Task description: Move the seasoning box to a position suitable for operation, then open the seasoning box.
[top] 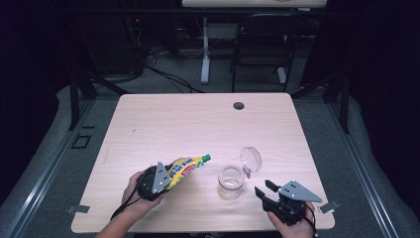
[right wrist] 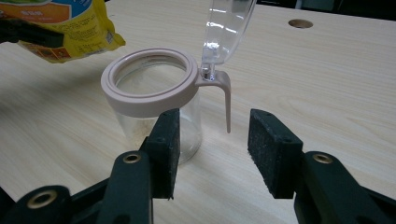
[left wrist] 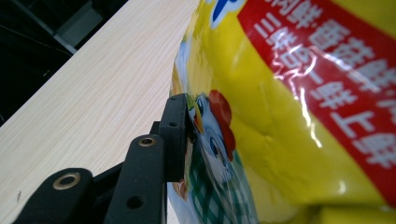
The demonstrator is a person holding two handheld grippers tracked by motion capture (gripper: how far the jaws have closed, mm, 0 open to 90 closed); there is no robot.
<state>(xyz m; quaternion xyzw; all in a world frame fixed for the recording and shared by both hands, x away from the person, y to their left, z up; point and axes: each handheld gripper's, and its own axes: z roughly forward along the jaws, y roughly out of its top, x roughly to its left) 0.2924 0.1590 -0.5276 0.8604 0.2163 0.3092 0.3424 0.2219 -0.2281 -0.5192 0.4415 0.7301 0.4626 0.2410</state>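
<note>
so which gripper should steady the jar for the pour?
Right. The right gripper is open and empty beside the jar; the left gripper already holds the pouch.

Printed text on one pouch
Glossy yellow plastic spouted pouch (left wrist: 289,121): red band bearing white Chinese characters, cut off and too skewed to read reliably; cartoon chicken logo beneath.

I see the yellow pouch (top: 184,168), printed with a red band and a cartoon chicken and capped in green at its far end, lying tilted with the cap toward two o'clock, clamped at its lower end and lifted off the counter (top: 198,124). At three o'clock from it, just apart, the clear glass jar (top: 231,182) stands upright on the counter, its pinkish collar ring open and its transparent hinged lid (top: 251,159) flipped up at one o'clock.
</note>
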